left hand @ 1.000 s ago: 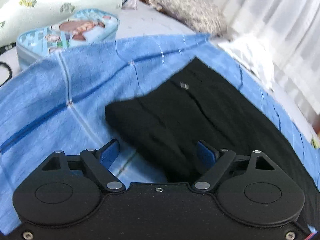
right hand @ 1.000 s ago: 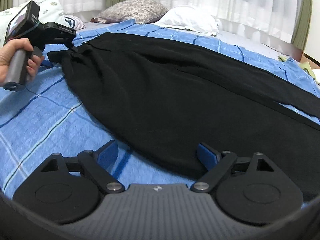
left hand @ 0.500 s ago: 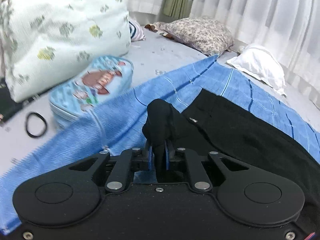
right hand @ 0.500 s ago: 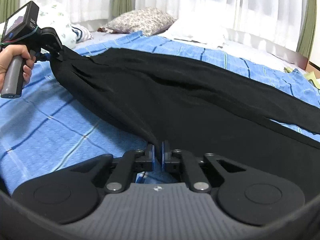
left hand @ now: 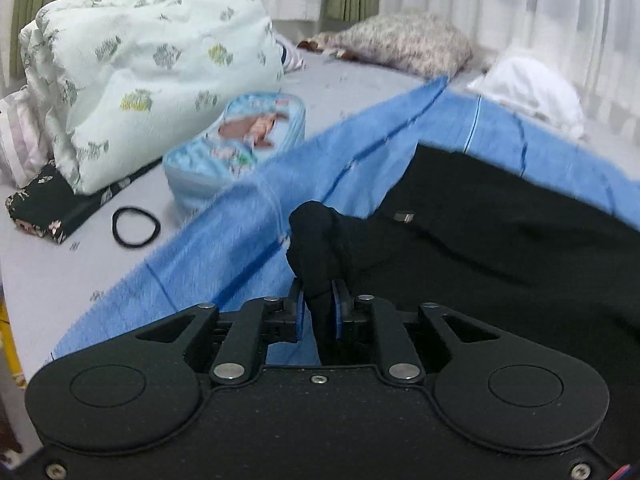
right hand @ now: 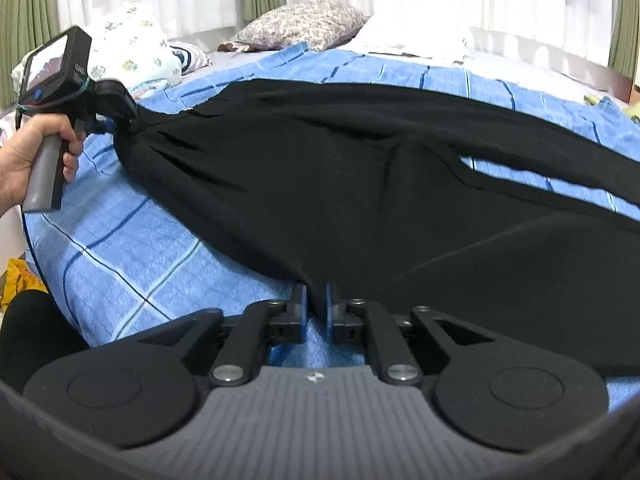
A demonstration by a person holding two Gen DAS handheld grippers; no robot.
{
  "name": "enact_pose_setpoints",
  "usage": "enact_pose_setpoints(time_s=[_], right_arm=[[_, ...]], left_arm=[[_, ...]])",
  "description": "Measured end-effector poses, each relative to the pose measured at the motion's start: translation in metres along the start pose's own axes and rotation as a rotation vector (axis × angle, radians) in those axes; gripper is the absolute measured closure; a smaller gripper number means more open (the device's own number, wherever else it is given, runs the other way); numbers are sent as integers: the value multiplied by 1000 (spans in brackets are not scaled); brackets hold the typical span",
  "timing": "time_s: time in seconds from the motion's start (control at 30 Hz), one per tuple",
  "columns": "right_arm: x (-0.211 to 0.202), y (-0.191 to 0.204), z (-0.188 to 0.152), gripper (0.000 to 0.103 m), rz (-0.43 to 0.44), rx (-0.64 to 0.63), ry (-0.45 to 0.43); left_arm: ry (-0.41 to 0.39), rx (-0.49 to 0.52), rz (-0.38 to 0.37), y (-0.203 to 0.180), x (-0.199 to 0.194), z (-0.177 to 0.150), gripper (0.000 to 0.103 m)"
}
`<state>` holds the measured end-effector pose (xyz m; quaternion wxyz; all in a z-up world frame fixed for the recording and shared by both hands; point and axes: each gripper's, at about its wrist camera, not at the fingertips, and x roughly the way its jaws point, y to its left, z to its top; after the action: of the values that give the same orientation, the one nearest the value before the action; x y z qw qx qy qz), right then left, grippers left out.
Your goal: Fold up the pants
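Black pants (right hand: pixel 340 184) lie spread across a blue checked blanket (right hand: pixel 132 252) on the bed. My left gripper (left hand: pixel 318 304) is shut on a bunched corner of the pants' (left hand: pixel 500 240) waist end and holds it lifted above the blanket (left hand: pixel 224 240). It also shows at the left of the right wrist view (right hand: pixel 108 120), held by a hand. My right gripper (right hand: pixel 316 300) is shut on the near edge of the pants, lifted off the blanket. The cloth hangs taut between both grippers. The two legs trail away to the right.
A pale floral folded duvet (left hand: pixel 140 76), a light-blue picture pouch (left hand: pixel 240 140), a black hair tie (left hand: pixel 136 226) and a dark floral cloth (left hand: pixel 44 204) lie left of the blanket. A patterned pillow (left hand: pixel 400 40) and a white pillow (left hand: pixel 528 88) lie at the back by white curtains.
Both grippers were open over the pants a second ago. They have shut on the cloth and lifted it, and the near edge now rises off the blanket.
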<state>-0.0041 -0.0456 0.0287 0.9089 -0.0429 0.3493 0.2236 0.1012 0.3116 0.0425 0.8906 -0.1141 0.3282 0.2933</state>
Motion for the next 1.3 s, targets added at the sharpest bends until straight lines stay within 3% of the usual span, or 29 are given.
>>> enact_pose_setpoints(time_s=[0.03,0.13,0.2,0.3,0.47,0.6,0.7,0.83,1.0,1.13,1.17,1.3], right_arm=[[-1,-2,-1,59,4,8,-5],[-15,-13,-4,37,26,36,-43],[-25,-26,0,36,19,62,-68],[-41,-59,1,30,-76,129,-97],[-74,-139,-15,30,-347,300,-118],[-111,-204,-49,30,-580,476,-133],[-140,-242,-80,30,-707,629,-167],[-164,-283,-111,30,-856,732,-206],[-165,-325,-127,30,-978,792,-232],[-150,-343,-125,27,-985,739,-193],[-145,-347,-121,28,-969,724,-179],[-135,-347,-110,75,-921,666,-144]], left_arm=[[8,7,17,-1,2,-3,80],[1,-11,53,2,0,-5,64],[-24,-14,48,3,-9,-1,58],[-67,11,23,-3,-26,9,51],[-73,82,-101,-30,-42,8,51],[-82,131,-169,-52,-46,-11,58],[-58,154,-206,-64,-43,-27,59],[-18,167,-204,-75,-36,-43,64],[2,172,-172,-81,-29,-58,65],[2,191,-151,-87,-26,-58,65],[2,194,-146,-88,-26,-57,65],[-3,202,-128,-92,-25,-57,64]])
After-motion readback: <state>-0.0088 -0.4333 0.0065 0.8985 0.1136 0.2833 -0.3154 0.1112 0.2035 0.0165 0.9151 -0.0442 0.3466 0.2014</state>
